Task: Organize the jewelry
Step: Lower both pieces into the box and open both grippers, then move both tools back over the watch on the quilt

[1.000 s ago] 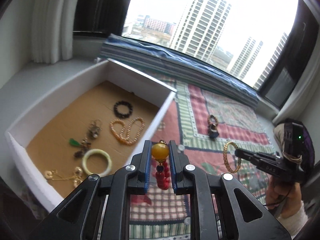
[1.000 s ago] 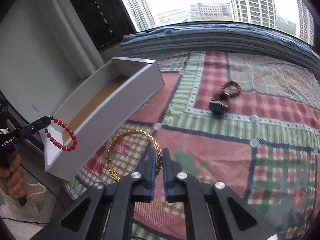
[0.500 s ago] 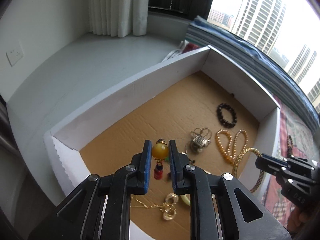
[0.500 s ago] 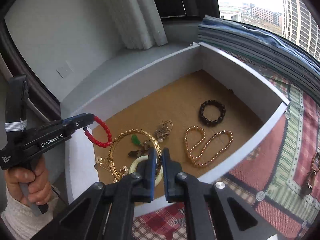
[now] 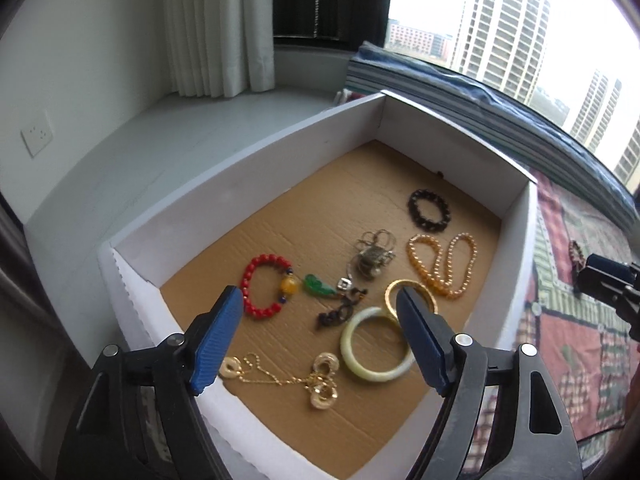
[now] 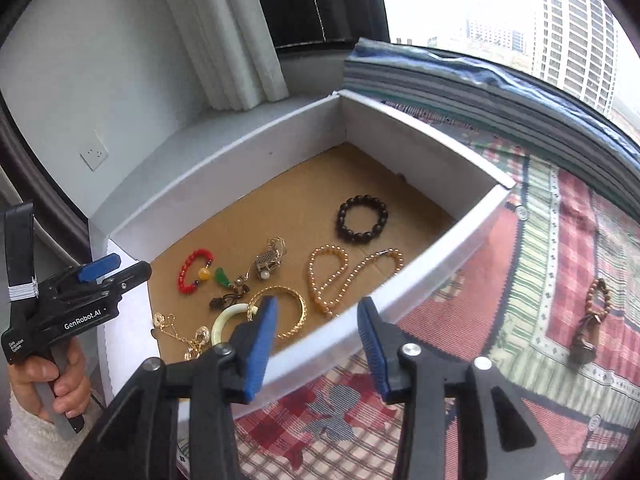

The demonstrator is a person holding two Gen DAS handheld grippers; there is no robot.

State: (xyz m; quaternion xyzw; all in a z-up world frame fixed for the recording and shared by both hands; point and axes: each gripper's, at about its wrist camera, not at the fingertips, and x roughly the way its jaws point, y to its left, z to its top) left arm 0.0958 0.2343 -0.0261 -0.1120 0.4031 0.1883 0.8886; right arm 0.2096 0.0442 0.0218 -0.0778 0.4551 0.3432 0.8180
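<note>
Jewelry: red bracelet (image 5: 266, 291) and gold bangle (image 6: 280, 311) lie in box (image 5: 240, 184), near its front edge. One wooden bracelet (image 6: 591, 322) is out on the mat (image 6: 560, 240). My left gripper (image 5: 318, 330) and right gripper (image 6: 316, 344) both have jaws wide, empty. Risk: reaching right, my right jaws could clip the box wall and scatter pieces; the beads may roll from a shallow pinch.

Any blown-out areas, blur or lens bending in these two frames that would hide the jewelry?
Left wrist: sky overexposed, box walls bowed by fisheye, red bead bracelet sharp, gold chain slightly soft. Right wrist: window glare top right, wooden bead bracelet on the cloth blurred near the edge.
</note>
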